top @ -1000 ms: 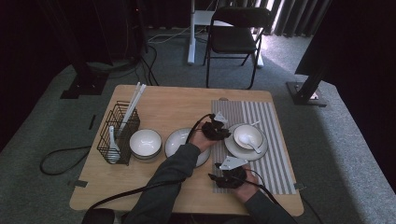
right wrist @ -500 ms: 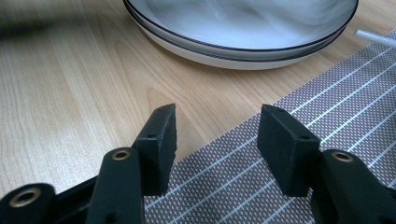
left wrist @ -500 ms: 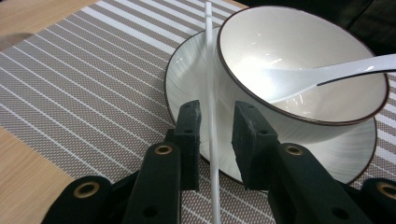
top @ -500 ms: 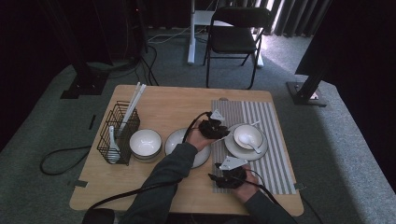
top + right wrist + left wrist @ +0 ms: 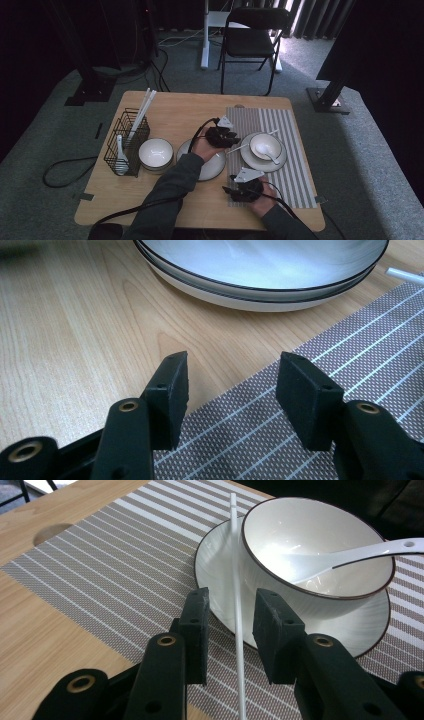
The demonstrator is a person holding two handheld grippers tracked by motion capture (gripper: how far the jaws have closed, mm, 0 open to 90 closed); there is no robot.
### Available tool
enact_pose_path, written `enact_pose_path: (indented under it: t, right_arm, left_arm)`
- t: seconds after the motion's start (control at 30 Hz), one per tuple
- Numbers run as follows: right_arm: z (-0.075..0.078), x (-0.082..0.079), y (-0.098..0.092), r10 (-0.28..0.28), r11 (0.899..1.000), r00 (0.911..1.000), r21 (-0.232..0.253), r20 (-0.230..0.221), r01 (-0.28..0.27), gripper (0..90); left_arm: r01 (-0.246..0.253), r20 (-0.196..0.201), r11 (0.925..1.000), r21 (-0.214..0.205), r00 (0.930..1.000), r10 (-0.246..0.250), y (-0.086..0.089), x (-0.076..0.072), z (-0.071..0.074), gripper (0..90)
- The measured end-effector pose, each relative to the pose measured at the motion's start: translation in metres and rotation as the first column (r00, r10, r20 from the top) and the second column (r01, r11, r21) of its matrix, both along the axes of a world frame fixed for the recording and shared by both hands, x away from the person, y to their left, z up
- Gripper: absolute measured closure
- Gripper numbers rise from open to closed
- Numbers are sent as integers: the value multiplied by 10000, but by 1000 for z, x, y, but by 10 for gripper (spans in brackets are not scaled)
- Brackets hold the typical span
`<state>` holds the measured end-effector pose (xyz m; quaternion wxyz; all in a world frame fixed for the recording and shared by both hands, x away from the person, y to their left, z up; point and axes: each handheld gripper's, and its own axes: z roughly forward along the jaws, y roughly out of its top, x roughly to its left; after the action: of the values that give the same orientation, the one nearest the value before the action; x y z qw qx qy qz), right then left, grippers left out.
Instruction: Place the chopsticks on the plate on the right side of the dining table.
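The white chopstick (image 5: 235, 580) lies between the fingers of the left gripper (image 5: 231, 630), its long axis running straight ahead from them; the far end rests against the rim of the saucer (image 5: 215, 565) beside the bowl (image 5: 320, 540), the near end on the striped mat (image 5: 100, 565). The jaws have just been opening; the pads stand clear of the chopstick on both sides. A white spoon (image 5: 350, 555) rests in the bowl, beyond the right-hand finger. The left forearm reaches across the table, gripper pointing at the saucer. The right gripper (image 5: 231, 400) hovers low over the mat's edge, fingers apart and holding nothing, with a stacked plate (image 5: 250, 275) ahead of them.
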<state>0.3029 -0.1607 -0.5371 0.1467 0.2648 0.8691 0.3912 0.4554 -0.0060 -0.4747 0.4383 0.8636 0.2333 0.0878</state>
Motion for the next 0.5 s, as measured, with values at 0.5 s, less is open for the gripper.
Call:
enact_pose_path:
  t: [0.5]
  right_arm:
    - [-1,1,1,-4,10000,10000,68,-38,4,461]
  left_arm:
    - [-231,88,9991,-355,9997,235,22,-9,13,667]
